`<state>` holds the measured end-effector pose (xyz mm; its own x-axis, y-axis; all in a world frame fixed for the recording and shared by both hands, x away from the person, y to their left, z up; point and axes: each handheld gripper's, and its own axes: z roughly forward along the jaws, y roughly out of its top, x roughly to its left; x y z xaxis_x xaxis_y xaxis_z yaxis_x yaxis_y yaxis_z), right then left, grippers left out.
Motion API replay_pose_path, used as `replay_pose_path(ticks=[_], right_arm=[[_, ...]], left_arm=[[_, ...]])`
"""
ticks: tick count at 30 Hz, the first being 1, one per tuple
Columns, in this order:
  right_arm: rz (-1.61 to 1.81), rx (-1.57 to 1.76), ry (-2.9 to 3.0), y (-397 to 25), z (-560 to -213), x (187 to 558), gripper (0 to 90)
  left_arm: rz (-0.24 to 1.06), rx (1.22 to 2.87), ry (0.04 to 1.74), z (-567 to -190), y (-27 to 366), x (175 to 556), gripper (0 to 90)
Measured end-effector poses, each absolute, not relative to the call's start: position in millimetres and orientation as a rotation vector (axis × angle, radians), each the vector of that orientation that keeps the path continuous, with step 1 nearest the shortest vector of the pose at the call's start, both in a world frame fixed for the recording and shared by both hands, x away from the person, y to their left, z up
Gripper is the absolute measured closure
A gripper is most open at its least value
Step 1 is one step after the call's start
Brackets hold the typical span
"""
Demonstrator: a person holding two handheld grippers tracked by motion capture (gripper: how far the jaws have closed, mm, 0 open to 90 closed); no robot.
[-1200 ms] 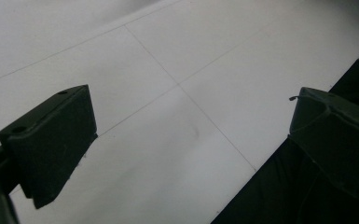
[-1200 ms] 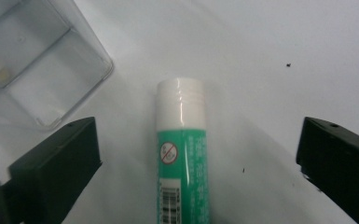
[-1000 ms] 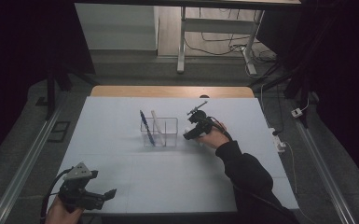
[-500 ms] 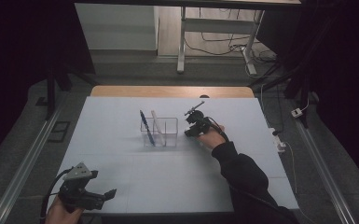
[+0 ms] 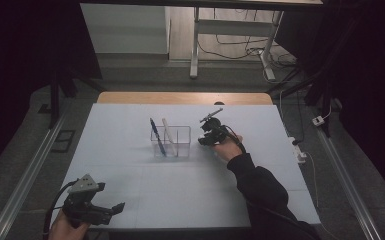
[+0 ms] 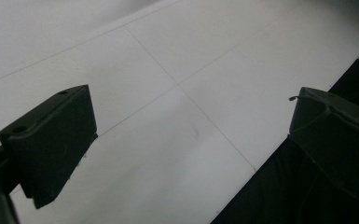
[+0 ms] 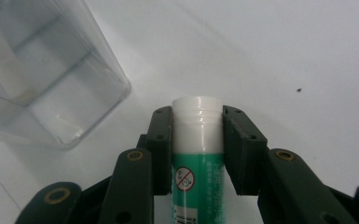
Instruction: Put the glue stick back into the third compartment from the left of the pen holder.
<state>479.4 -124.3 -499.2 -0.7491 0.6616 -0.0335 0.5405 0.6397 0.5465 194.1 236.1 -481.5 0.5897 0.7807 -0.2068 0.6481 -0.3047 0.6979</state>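
— So, is your right gripper holding firm?
— Yes, clamped on the glue stick, just beside the clear organizer. It's light, rigid, slick plastic; grip mid-barrel.

A white-capped green glue stick is sitting clamped at lower centre of the right gripper view, cap pointing up-frame, beside a clear organiser.
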Motion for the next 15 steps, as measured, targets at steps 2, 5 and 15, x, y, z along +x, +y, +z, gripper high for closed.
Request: replay_pose_path(ticks=[2,5,15], right_arm=[[0.794,0.974,2.612,-125,-495,477,65.3],[0.844,0.952,2.587,-126,-487,474,65.2],[1.010,0.896,2.507,-126,-458,460,65.2]], left_arm=[[0.220,2.045,1.132,-481,236,194,0.5],[0.219,2.045,1.131,-481,236,194,0.5],[0.220,2.045,1.133,-481,236,194,0.5]])
